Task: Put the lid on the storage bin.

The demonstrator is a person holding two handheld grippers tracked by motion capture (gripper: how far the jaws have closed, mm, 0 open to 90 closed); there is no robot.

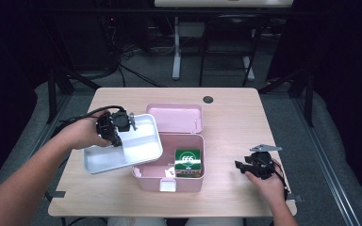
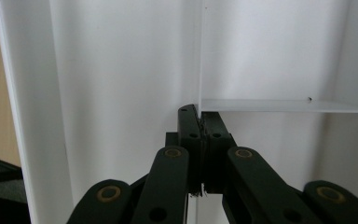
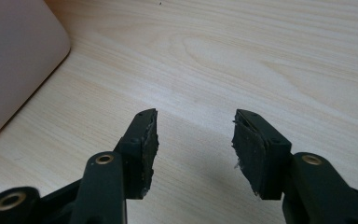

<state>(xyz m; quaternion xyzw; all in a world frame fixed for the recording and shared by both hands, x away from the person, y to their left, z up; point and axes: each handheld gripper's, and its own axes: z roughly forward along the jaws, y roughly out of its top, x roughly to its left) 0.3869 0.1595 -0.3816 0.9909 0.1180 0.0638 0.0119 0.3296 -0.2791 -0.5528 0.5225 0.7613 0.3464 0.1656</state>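
A white divided tray (image 1: 103,162) hangs tilted over the table's left side, its right end overlapping the open pink lunch box (image 1: 143,176). My left gripper (image 1: 118,139) is shut on the tray's thin divider wall (image 2: 284,105). In the left gripper view the closed gripper (image 2: 199,114) clamps that wall, with the tray's white floor (image 2: 121,70) behind it. A green packet (image 1: 187,161) lies in the box's right half. At the table's right, my right gripper (image 1: 239,165) stands open and low over bare wood, holding nothing (image 3: 196,135).
The box's pink lid (image 1: 174,117) lies open behind it, and a corner of the box (image 3: 14,56) shows at the left in the right gripper view. A round cable hole (image 1: 208,99) sits near the wooden table's (image 1: 231,122) far edge. Desk legs and cables stand beyond.
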